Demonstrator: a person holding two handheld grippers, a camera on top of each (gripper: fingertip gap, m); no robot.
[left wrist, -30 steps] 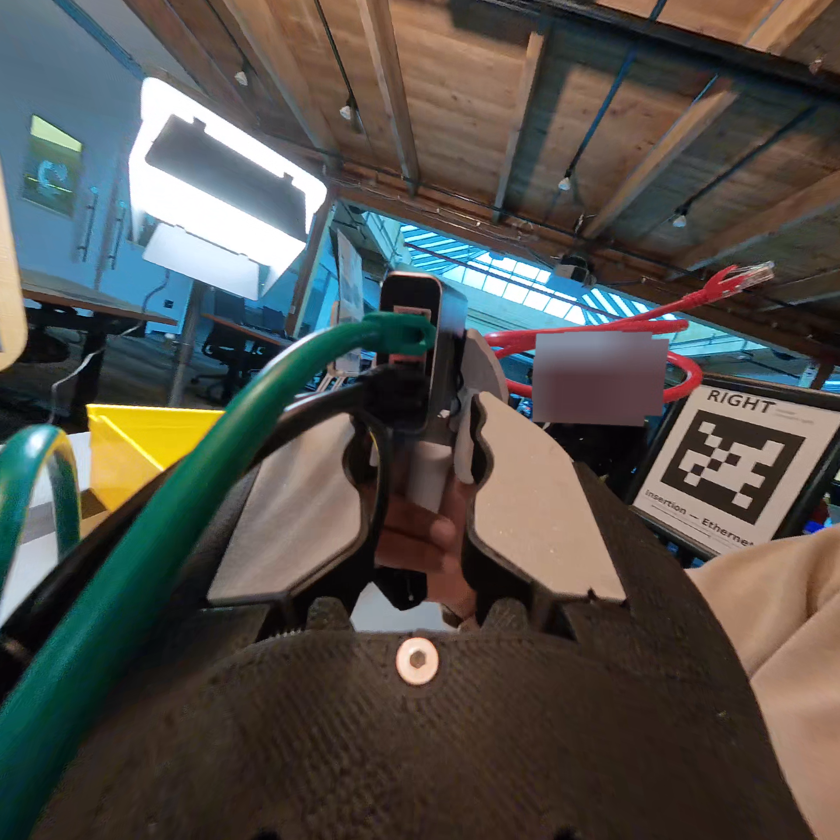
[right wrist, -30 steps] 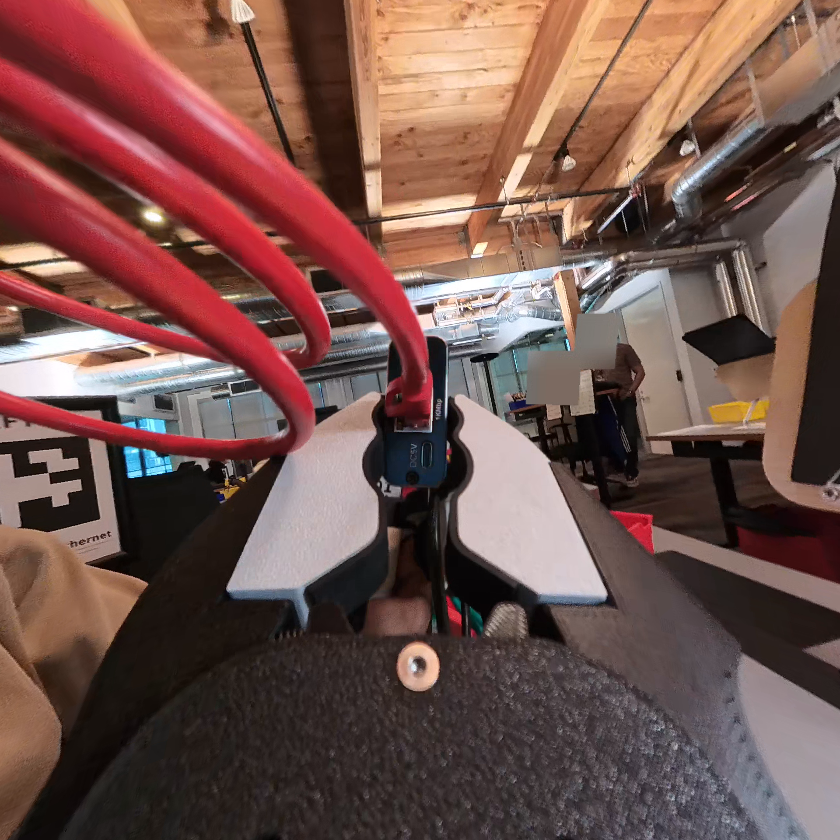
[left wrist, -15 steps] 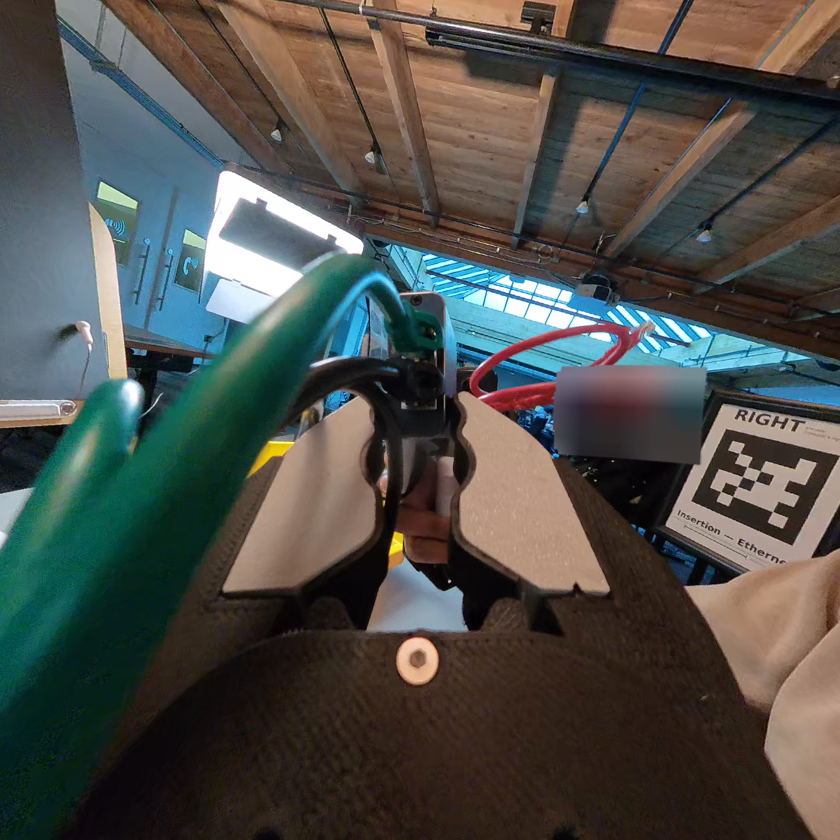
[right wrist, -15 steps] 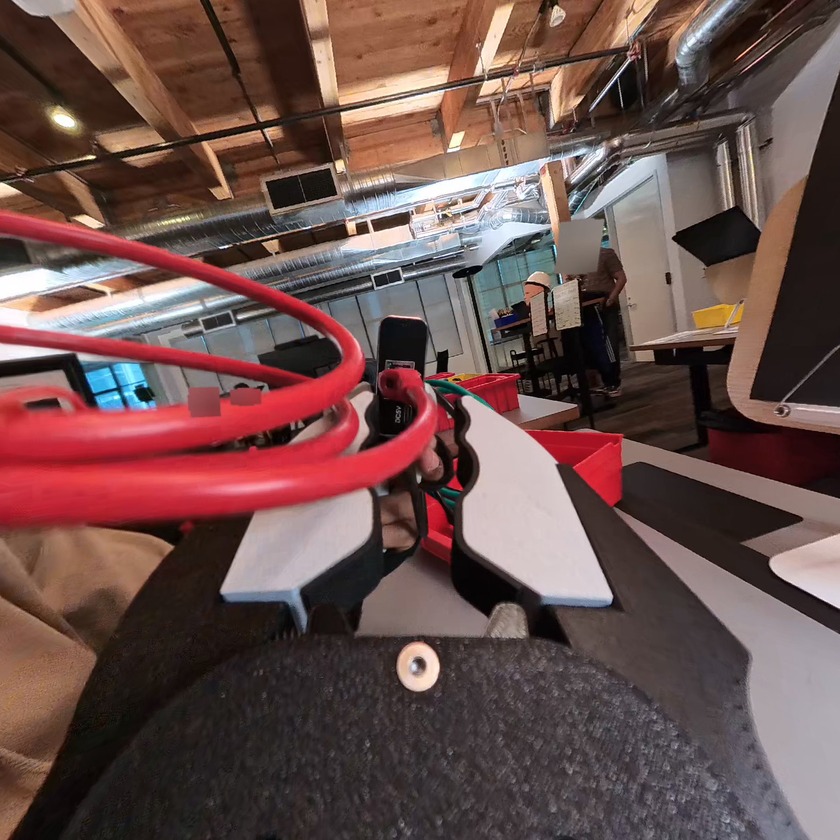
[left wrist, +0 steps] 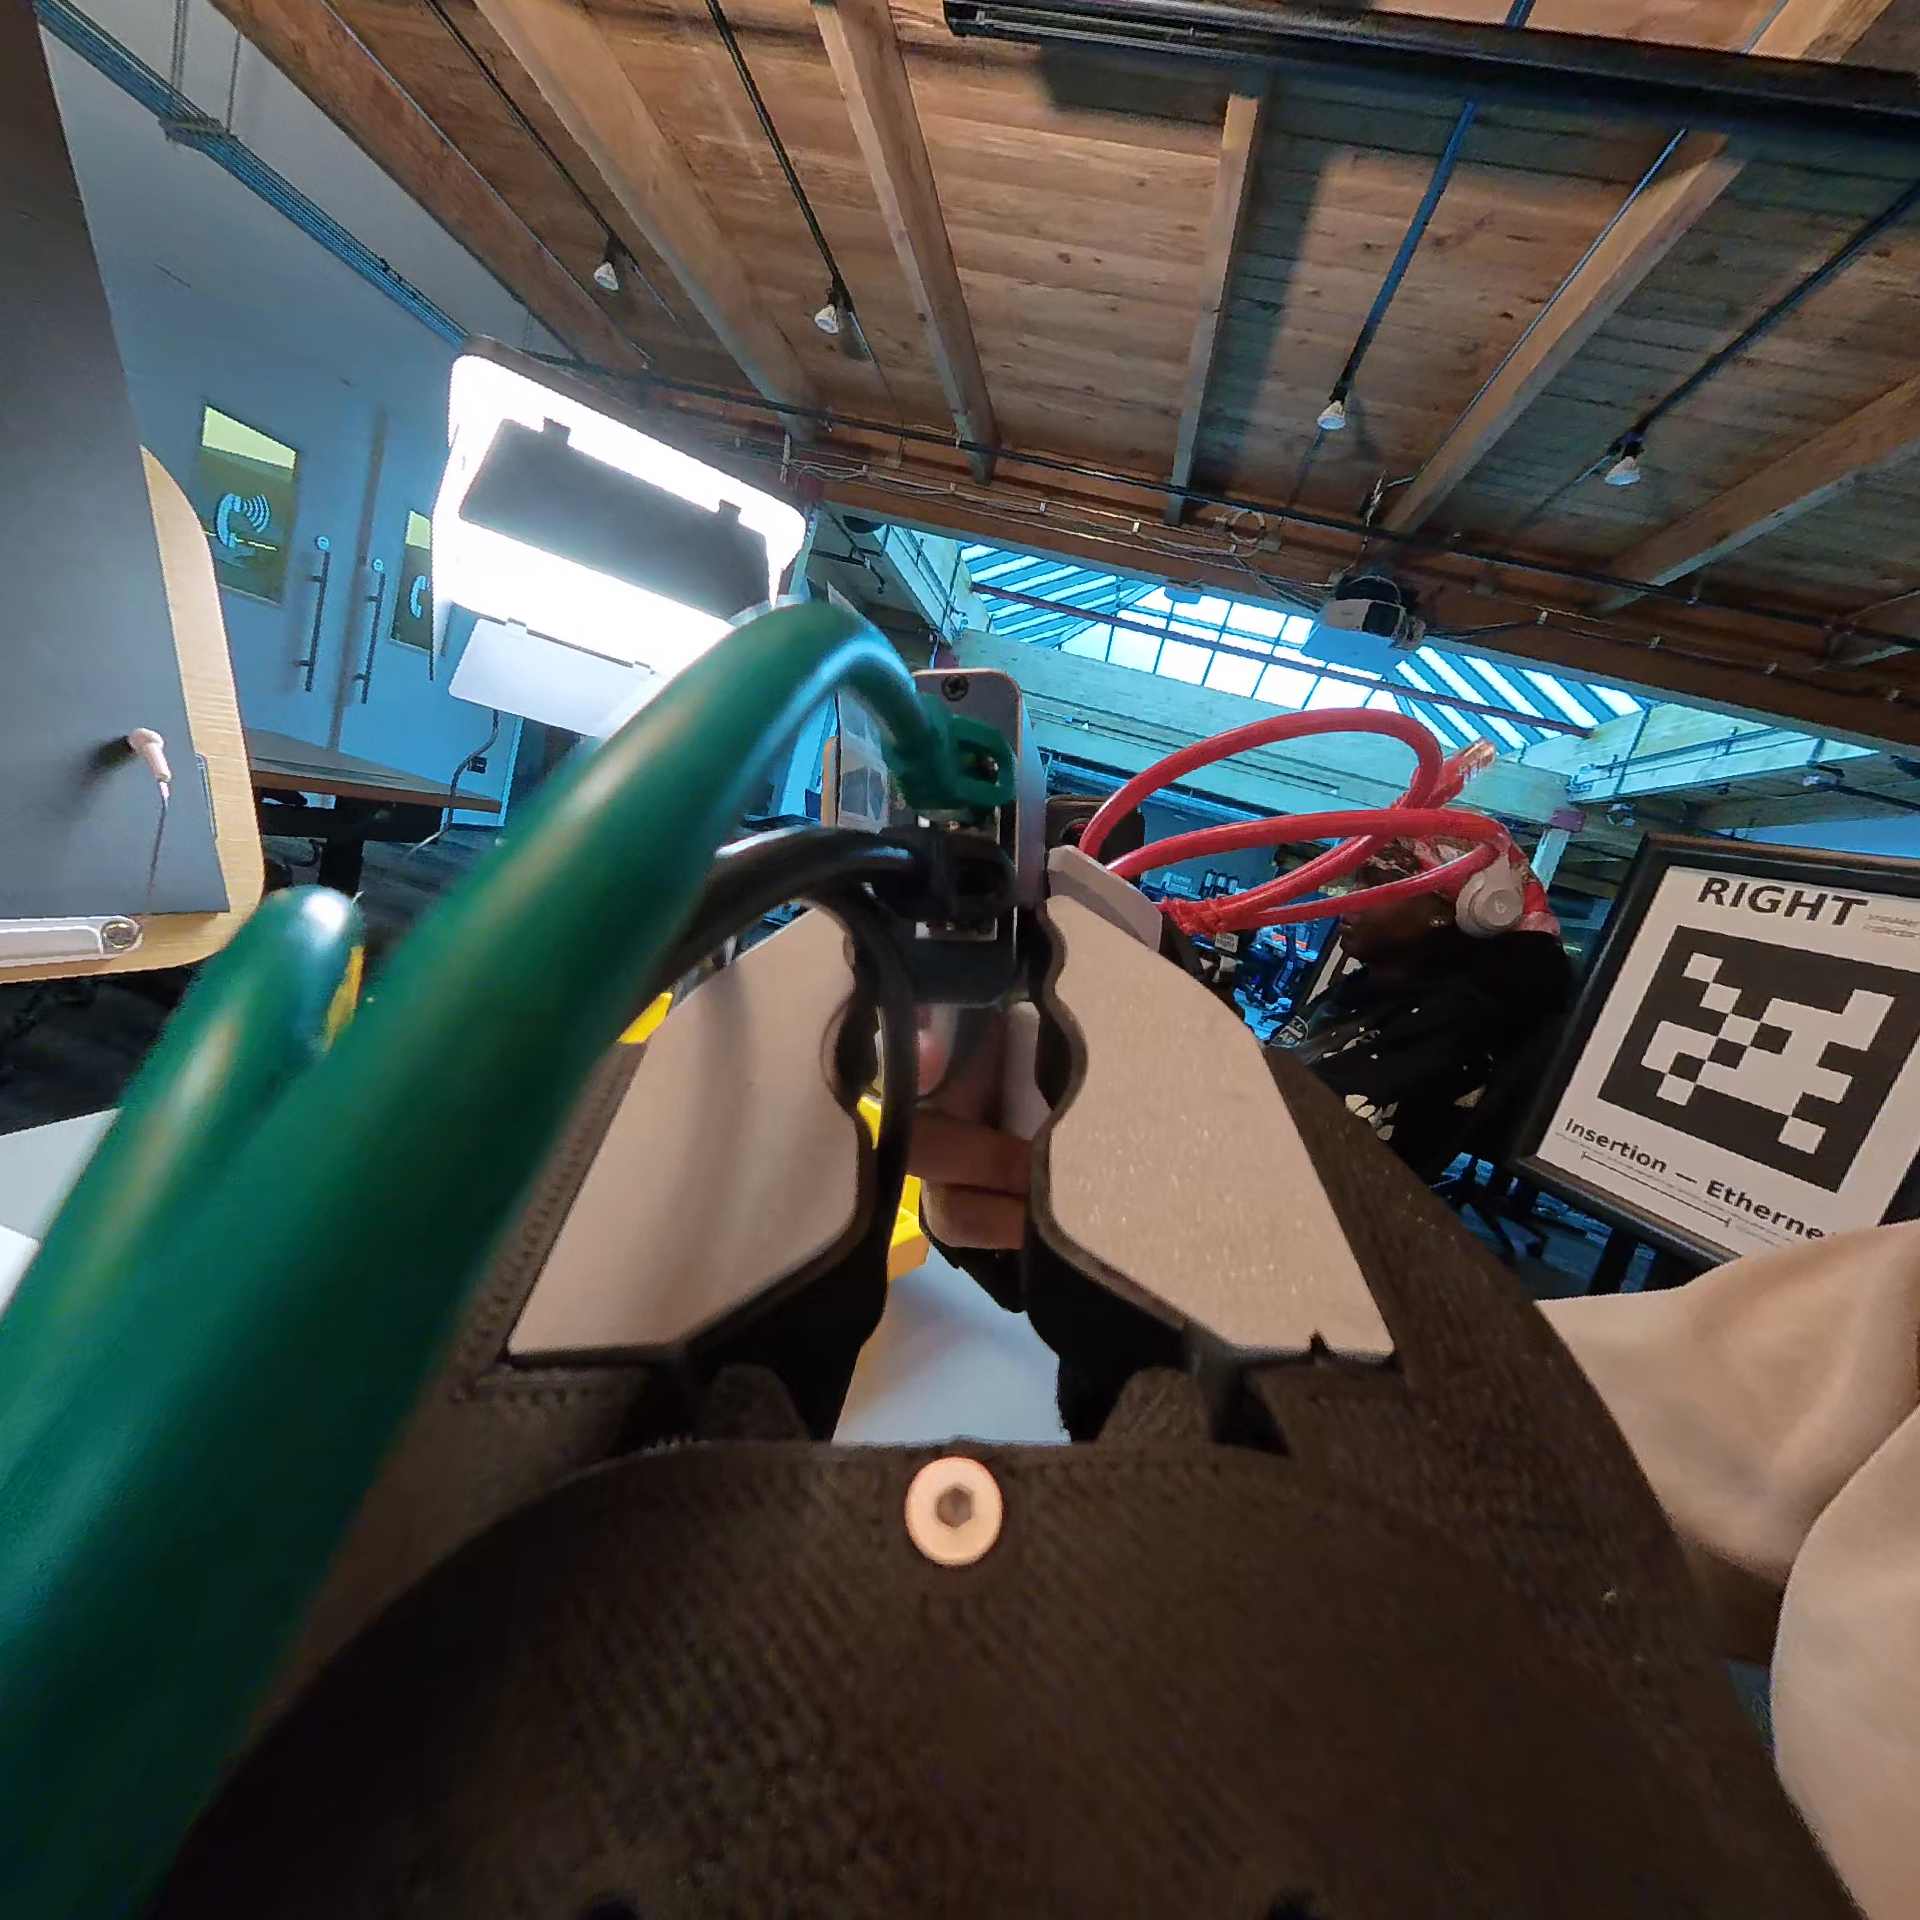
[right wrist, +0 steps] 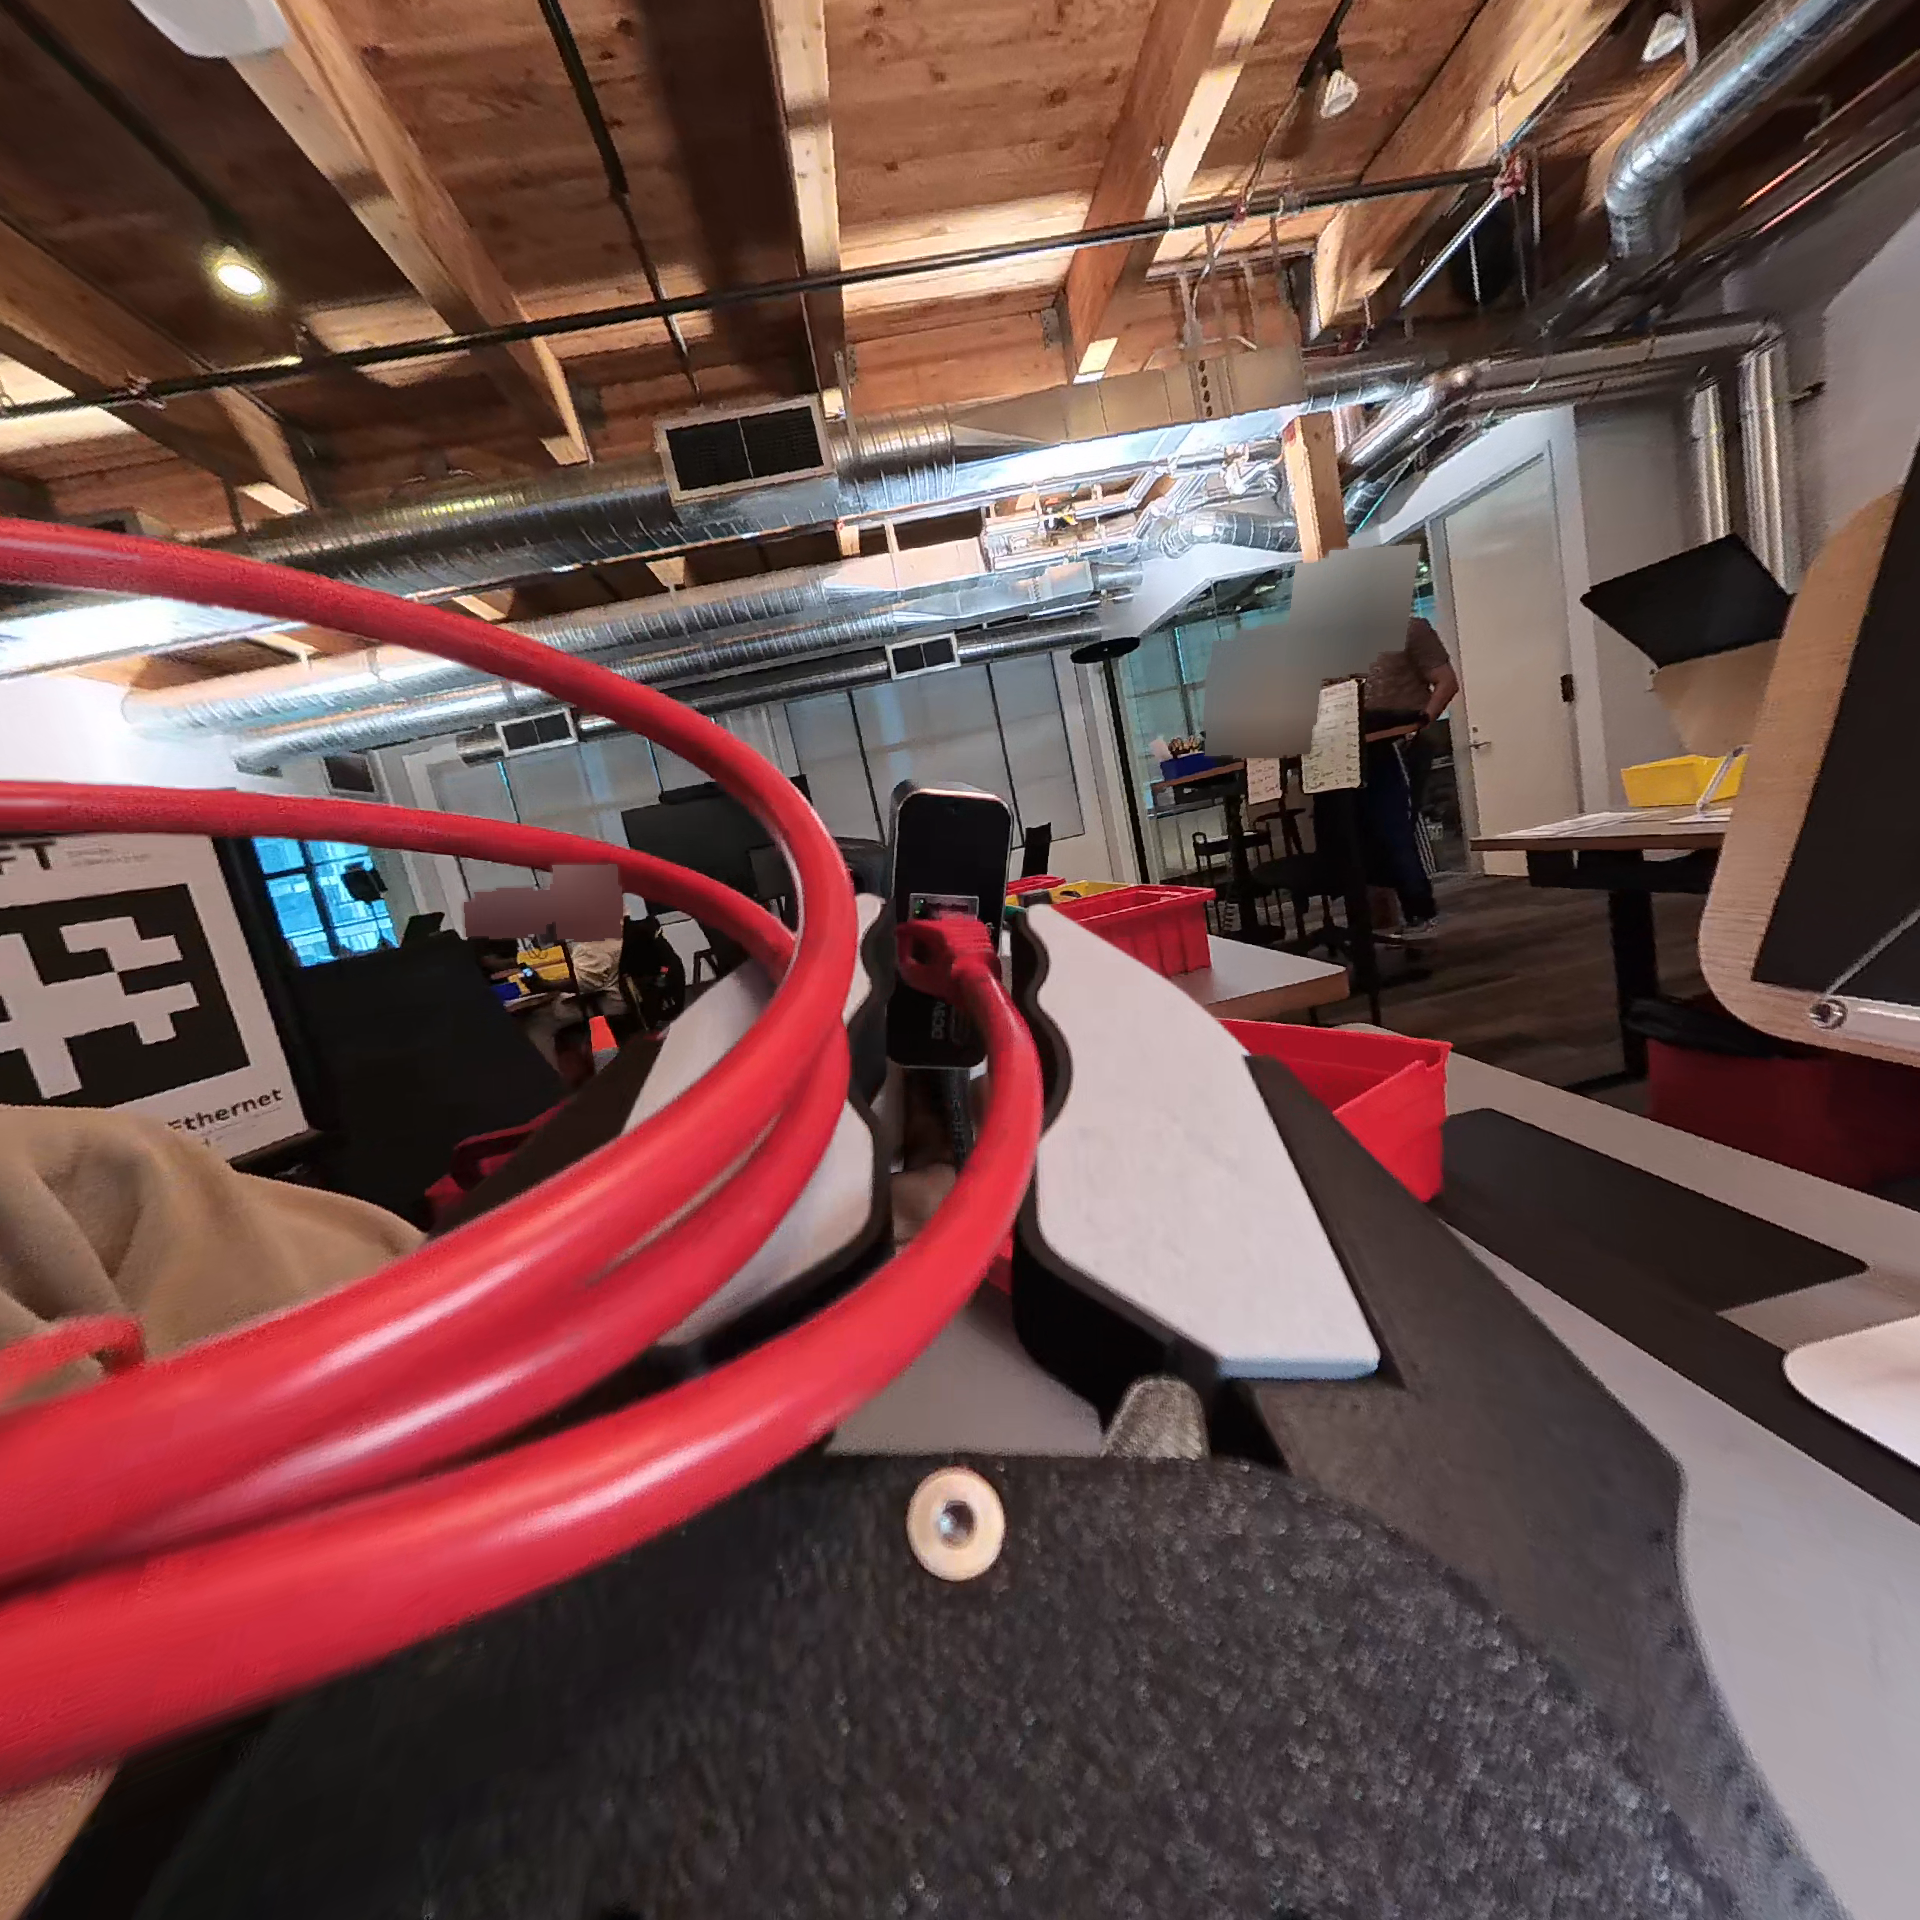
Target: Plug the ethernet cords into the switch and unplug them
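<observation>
Red cord (right wrist: 436, 1226) loops hide left finger; switch (right wrist: 948, 914) clamped.

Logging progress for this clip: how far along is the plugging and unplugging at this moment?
Done: the green cord sits plugged into the switch, beside a black cable; in the right wrist view the red cord is plugged into the same switch's other face. In hand: both the left gripper and the right gripper clamp the switch. Left: unplugging both; the red cord's other end hangs free.
</observation>
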